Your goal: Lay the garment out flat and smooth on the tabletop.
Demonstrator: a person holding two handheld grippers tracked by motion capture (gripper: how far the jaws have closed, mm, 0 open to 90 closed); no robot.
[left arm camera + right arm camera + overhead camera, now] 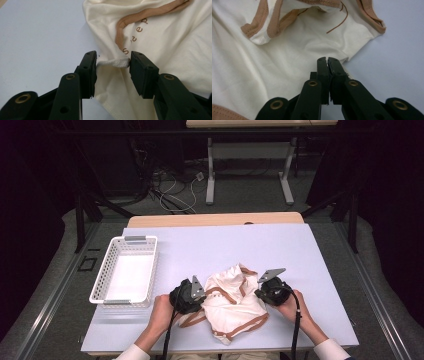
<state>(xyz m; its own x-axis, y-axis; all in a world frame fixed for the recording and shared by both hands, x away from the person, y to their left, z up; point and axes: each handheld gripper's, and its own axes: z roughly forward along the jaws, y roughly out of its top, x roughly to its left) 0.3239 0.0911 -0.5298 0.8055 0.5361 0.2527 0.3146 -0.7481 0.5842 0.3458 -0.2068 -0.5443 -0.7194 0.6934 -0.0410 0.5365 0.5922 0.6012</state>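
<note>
A cream garment (pixel 232 306) with tan trim lies crumpled on the pale blue table (pixel 225 245), near its front edge. My left gripper (pixel 202 296) is at the garment's left side. In the left gripper view it (pixel 112 58) stands open, with a raised fold of the cream garment (pixel 162 37) bridging the gap between its two jaws. My right gripper (pixel 258 293) is at the garment's right side. Its jaws (pixel 328 60) are shut together on the edge of the garment (pixel 262 70), and creases run toward the tips.
A white mesh basket (pixel 150 265) stands empty at the left of the table. Bare table surface stretches behind the garment and to its right. A wooden strip (pixel 215 219) edges the far side, with floor cables beyond.
</note>
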